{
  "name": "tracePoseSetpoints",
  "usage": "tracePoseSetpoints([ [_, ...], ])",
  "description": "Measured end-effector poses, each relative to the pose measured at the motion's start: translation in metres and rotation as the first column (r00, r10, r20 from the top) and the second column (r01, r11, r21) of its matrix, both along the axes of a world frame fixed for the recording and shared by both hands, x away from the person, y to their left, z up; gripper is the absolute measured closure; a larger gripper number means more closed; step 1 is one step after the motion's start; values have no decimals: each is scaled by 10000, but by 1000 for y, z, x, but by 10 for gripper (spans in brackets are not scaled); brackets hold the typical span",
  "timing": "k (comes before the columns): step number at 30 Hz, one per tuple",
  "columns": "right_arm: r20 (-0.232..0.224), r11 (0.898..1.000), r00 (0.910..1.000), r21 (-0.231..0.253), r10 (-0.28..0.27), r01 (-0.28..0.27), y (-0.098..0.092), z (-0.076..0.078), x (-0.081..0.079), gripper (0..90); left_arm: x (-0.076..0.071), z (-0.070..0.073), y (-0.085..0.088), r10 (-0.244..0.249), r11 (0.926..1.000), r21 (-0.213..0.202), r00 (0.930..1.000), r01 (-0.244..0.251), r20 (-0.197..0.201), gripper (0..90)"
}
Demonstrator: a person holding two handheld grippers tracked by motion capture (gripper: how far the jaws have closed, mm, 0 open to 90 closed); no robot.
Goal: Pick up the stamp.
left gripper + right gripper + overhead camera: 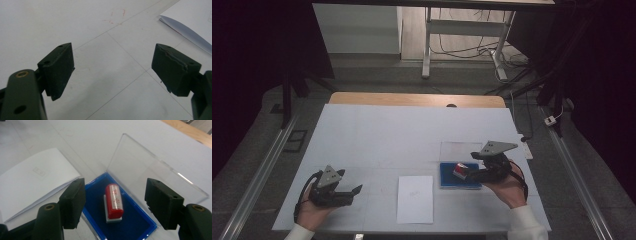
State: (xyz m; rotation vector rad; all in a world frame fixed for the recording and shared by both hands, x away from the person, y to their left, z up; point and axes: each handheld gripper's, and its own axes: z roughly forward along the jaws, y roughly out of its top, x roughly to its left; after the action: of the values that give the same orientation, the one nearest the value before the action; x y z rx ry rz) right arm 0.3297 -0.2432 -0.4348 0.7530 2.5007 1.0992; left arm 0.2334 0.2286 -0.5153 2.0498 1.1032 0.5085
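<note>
Low in the right gripper view, a red stamp (pixel 114 202) is seen lying on its side on the dark blue pad of a stamp-pad case (pixel 140 227), whose clear lid (pixel 150 172) is folded open and lies flat on the white table (pixel 100 135) toward the upper right of the frame. The right gripper (pixel 115 203) is held with its jaws spread wide to either side of the stamp; the pads are kept clear of it, so nothing is grasped. To the left in that view, a folded white sheet of paper (pixel 32 182) is laid just beside the case, with a faint small mark near its middle. In the high view, the right gripper (pixel 472 170) is seen at the lower right of the frame, carried by a hand in a white sleeve, directly at the blue case (pixel 452 181) with the stamp (pixel 460 171) on it; the paper (pixel 415 198) lies at the lower centre. The left gripper (pixel 354 192) is held at the lower left, well apart from the case. In the left gripper view, the left gripper (pixel 112 72) is shown released, with bare table between its jaws, and a corner of the paper (pixel 192 27) is seen at the upper right.
</note>
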Motion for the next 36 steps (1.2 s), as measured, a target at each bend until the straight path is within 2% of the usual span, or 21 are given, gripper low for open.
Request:
tracePoseSetpoints([
  [4,-67,9986,9999,-499,151,-154,7,-7,4,353,0,-1,0,1,10000,34,10000,-1,-31,187],
  [11,-271,9956,9996,-936,18,-44,12,-19,10,409,0,-2,-1,-8,9999,120,10000,9,-26,187],
  [19,-440,9958,9990,-915,-64,23,10,-27,14,474,0,-2,0,6,9999,149,10000,-5,-30,185],
  [24,-483,9943,9988,-1063,-35,-16,13,-33,15,522,0,-2,0,11,9998,175,10000,-11,-28,184],
  [36,-660,9936,9978,-1131,-66,-9,15,-37,17,647,0,-3,1,59,9998,214,10000,-58,-45,183],
])
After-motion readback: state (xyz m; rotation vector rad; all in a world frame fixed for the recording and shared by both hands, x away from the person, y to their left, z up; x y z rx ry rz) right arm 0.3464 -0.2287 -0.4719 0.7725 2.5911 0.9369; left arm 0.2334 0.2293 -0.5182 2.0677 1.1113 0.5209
